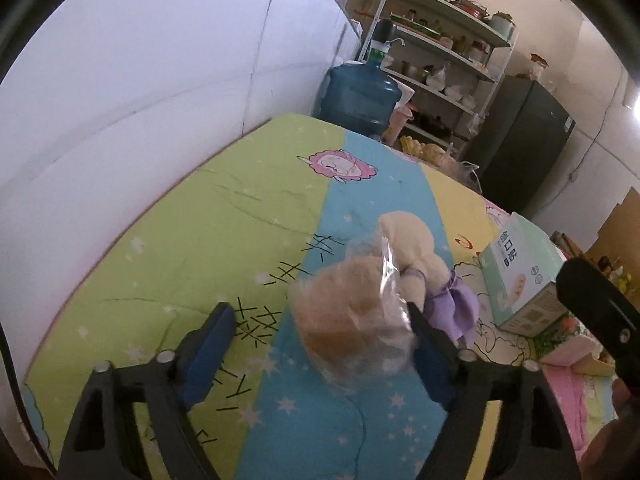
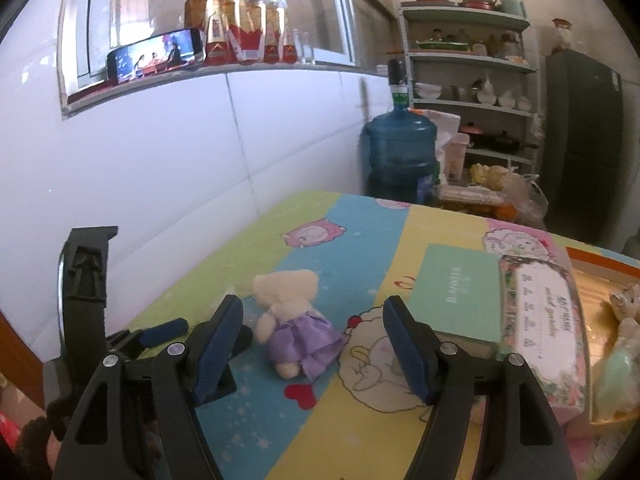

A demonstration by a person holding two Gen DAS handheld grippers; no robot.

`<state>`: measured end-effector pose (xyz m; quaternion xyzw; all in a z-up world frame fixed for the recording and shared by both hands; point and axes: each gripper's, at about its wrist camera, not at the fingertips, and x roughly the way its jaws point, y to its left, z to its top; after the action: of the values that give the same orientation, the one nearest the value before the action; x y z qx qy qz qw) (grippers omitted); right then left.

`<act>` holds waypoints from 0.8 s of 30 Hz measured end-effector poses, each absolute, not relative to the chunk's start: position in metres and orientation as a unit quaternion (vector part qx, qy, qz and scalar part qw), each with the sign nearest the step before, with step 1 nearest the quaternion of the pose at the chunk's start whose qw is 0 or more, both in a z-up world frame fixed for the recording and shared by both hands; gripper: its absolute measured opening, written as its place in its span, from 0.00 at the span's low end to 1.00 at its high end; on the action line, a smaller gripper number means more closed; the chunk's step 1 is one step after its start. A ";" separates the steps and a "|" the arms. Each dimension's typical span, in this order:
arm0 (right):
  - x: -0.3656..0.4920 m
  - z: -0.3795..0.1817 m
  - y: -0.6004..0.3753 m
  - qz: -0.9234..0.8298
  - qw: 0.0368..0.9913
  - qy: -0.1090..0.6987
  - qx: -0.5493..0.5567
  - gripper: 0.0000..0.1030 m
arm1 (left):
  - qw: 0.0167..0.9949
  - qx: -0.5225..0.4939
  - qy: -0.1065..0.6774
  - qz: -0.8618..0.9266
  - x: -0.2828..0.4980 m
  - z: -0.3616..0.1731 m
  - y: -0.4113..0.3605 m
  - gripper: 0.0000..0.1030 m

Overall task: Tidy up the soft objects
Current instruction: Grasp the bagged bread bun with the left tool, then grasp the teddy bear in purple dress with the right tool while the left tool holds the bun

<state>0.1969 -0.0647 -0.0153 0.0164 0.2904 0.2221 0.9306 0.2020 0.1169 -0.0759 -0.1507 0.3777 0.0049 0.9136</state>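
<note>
A tan plush toy in a clear plastic bag [image 1: 352,320] lies on the cartoon-print cloth [image 1: 180,220] between the fingers of my left gripper [image 1: 318,308]. The bag rests against the right finger, and the left finger stands clear of it, so the jaws are open. Just behind it sits a cream teddy bear in a purple dress [image 1: 412,256], which lies face-down [image 2: 288,312] in the right wrist view. My right gripper [image 2: 314,300] is open a little short of the bear, with nothing between its pads.
A teal box [image 2: 460,292] and a floral box [image 2: 548,320] lie to the right of the bear. An orange-rimmed box [image 2: 600,260] at the far right holds more plush toys. A white wall borders the table's left side. A blue water jug [image 2: 400,148], shelves and a dark fridge stand beyond the far edge.
</note>
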 end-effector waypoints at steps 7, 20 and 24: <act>0.209 -0.020 -0.049 0.250 0.918 0.307 0.011 0.72 | 0.918 -0.161 0.362 0.011 0.196 -0.075 0.128 0.47; 0.253 -0.050 -0.004 0.247 0.888 0.384 -0.049 0.72 | 0.928 -0.156 0.335 0.041 0.173 -0.068 0.152 0.47; 0.257 -0.060 0.008 0.228 0.886 0.395 -0.084 0.72 | 0.928 -0.160 0.334 0.038 0.172 -0.068 0.156 0.47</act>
<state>0.2570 0.0084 -0.0602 -0.0843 0.3949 0.2280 0.8860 0.1719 0.1561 -0.0683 -0.1602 0.3336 0.0378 0.9282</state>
